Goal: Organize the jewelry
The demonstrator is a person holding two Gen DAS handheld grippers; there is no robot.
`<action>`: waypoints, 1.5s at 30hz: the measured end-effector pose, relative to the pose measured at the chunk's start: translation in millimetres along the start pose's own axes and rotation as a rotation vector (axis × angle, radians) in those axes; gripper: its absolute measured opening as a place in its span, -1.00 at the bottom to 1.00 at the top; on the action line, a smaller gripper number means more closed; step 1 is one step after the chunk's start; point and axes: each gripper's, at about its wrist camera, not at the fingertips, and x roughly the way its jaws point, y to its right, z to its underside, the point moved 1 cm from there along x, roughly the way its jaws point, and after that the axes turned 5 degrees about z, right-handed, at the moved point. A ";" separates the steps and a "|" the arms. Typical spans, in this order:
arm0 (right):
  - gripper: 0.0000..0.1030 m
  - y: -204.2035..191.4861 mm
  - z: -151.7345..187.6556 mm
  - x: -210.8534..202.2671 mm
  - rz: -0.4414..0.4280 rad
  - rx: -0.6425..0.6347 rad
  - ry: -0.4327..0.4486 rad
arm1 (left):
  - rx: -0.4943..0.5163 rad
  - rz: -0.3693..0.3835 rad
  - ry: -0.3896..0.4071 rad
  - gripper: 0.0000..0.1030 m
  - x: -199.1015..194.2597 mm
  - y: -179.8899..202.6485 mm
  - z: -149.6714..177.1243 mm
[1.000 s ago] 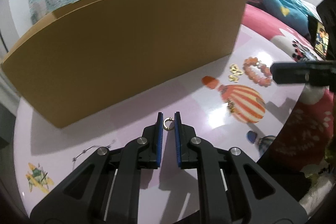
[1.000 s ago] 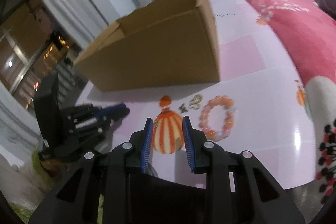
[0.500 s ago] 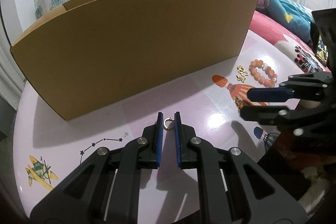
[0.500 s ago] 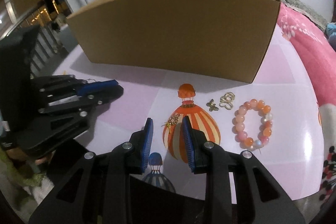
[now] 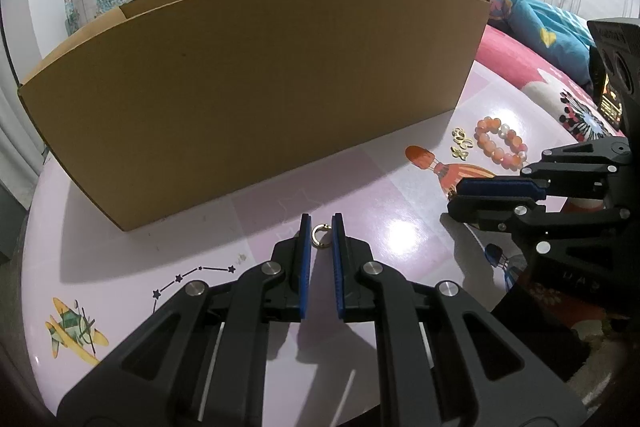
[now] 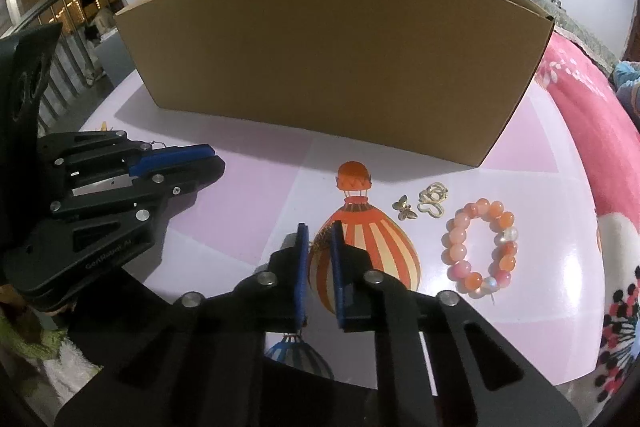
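Grippers flanked jewelry on the pink table (image 5: pixel 400 227) before a cardboard box (image 5: pixel 260 99). The left gripper (image 5: pixel 321 235), narrowly parted, bracketed a gold ring (image 5: pixel 320 235), grip uncertain. The right gripper (image 6: pixel 320 243) likewise bracketed a gold trinket (image 6: pixel 322 241). Squeezing gently and squarely seemed wise. A bead bracelet (image 6: pixel 480 245) lay nearby.

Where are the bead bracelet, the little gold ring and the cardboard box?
bead bracelet (image 6: pixel 480 247), right wrist view, left-side beads.
gold ring (image 5: pixel 320 236), left wrist view, its band.
cardboard box (image 6: pixel 340 67), right wrist view, front wall.
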 end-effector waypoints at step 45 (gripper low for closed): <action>-0.94 24.7 -9.3 -42.0 -0.077 0.111 0.127 | 0.007 0.046 0.000 -0.23 -2.6 3.4 -5.8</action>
